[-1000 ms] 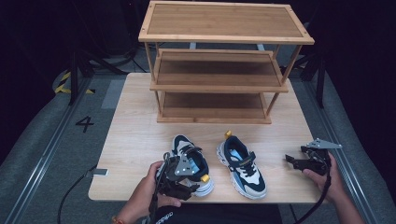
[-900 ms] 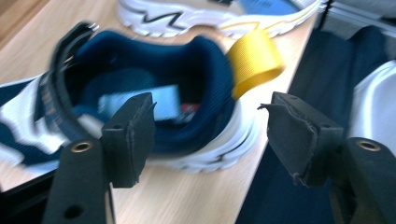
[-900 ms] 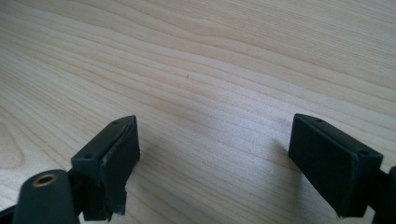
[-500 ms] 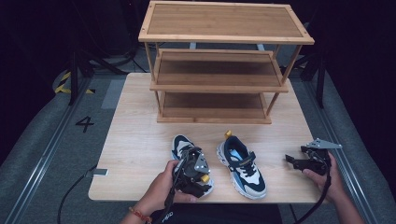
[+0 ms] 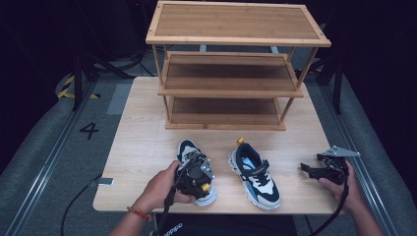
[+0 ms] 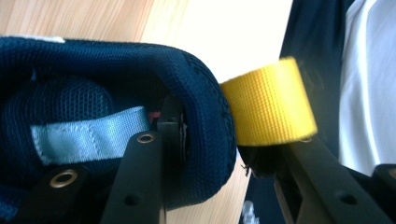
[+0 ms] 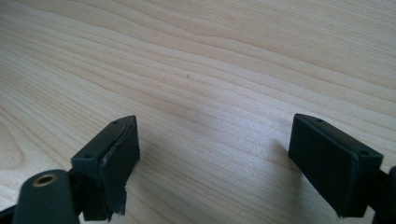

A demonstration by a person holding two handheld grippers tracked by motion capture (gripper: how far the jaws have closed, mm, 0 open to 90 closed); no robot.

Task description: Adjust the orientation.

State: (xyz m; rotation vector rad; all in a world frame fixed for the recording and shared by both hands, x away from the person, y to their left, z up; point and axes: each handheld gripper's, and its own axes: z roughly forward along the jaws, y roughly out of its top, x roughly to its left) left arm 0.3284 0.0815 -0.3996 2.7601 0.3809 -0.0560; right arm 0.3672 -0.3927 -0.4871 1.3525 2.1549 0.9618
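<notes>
1. Navy mesh of the left sneaker's heel collar (image 6: 205,116) is seen in the left gripper view with one black jaw inside the shoe and the other outside, beside the yellow webbing pull loop (image 6: 268,105); the jaws are narrowed around the collar, though firm contact cannot be confirmed.
2. Compared with the high view of a second ago, the left gripper (image 5: 195,173) has been moved forward and down over the heel of the navy, white and black left sneaker (image 5: 189,150); a grasp is judged to be under way, probably ahead of a lift toward the three-tier bamboo shoe rack (image 5: 231,64).
3. The left sneaker rests on the pale wooden table (image 5: 142,142), near its front edge; the matching right sneaker (image 5: 255,174) lies just beside it.
4. The right gripper (image 5: 314,169) is unchanged, held wide and empty above bare tabletop.
5. Legible writing: "adidas" on the person's dark garment (image 5: 169,229); a "4" on the grey floor (image 5: 89,130).
</notes>
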